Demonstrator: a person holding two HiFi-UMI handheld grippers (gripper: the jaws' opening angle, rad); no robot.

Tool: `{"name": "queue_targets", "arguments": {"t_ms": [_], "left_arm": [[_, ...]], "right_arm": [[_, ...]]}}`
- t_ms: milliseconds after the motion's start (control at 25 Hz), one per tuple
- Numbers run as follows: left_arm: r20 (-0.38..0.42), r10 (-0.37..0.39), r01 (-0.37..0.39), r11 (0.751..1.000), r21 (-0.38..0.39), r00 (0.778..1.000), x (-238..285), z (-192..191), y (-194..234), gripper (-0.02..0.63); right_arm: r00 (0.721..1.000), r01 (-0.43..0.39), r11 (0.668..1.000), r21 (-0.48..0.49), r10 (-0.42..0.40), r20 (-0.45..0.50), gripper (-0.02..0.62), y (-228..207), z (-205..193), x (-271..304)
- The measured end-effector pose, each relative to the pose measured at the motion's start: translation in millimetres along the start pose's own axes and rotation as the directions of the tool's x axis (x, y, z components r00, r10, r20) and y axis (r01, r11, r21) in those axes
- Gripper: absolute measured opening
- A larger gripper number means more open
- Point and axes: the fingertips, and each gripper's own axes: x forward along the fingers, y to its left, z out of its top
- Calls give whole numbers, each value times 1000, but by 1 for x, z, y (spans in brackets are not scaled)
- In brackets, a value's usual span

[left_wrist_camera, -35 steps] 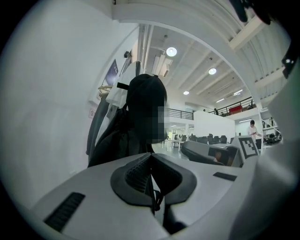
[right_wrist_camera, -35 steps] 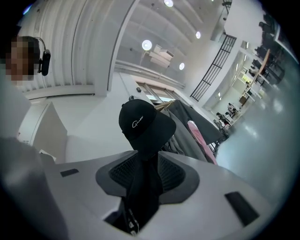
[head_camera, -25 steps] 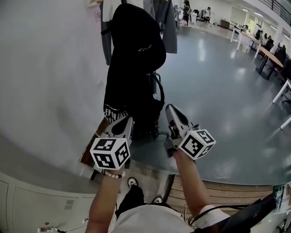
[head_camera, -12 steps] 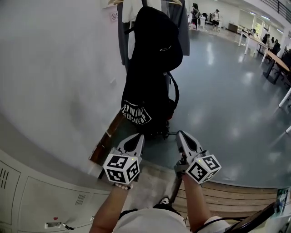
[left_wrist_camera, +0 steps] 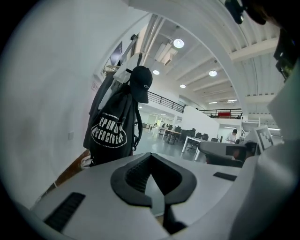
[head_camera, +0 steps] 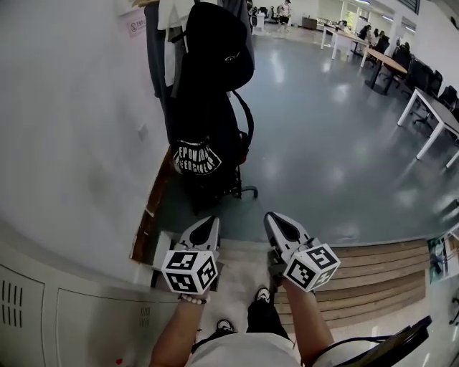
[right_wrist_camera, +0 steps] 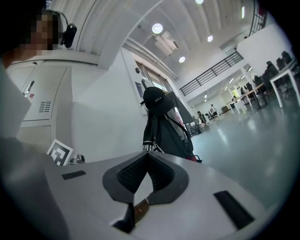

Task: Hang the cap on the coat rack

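Note:
A black cap [head_camera: 215, 39] hangs at the top of the coat rack [head_camera: 166, 18] by the white wall, above a black drawstring bag [head_camera: 197, 154] with white print. The left gripper view shows the cap [left_wrist_camera: 140, 83] over the bag [left_wrist_camera: 108, 131]; the right gripper view also shows the cap [right_wrist_camera: 159, 100]. My left gripper [head_camera: 210, 221] and right gripper [head_camera: 271, 217] are held side by side, well short of the rack and apart from it. Both point toward it. Each is shut with nothing in it, as seen on the left gripper [left_wrist_camera: 151, 155] and the right gripper [right_wrist_camera: 147, 154].
Grey and white garments [head_camera: 154, 50] hang on the same rack. A chair base [head_camera: 244, 190] stands under the bag. A wooden board [head_camera: 149, 211] lies along the wall. Lockers [head_camera: 72, 315] are at lower left, a wooden step [head_camera: 373, 276] at lower right, and desks [head_camera: 430, 107] far right.
Both grippers have drawn back from the rack and sit lower in the head view. The rack with cap and bag now stands farther off. The jaws stayed shut.

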Motion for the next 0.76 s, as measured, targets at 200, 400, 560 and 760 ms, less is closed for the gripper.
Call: {"name": "queue_targets", "arguments": {"t_ms": [200,400,560,760], "left_arm": [[-27,-48,48,999,-18,998,-38,-18,-16,3],[-24,-43,42,999,-21,999,-65,-26,-28,3],[-16,-29,29,999,-32,999,-76,-28,-34,3],[-19,-32,31,998,-55,999,-81,-35,-47,3]], "right_arm": [[999,32,998,52,-31,-10,3,30,-20,-35],[999,17,996,89,-14,-37,3,51,-35,-54],[999,9,996,84,-5,-39,3,57,-32,-65],[999,11,996,85,-7,-49,3,59,-35,-80]]}}
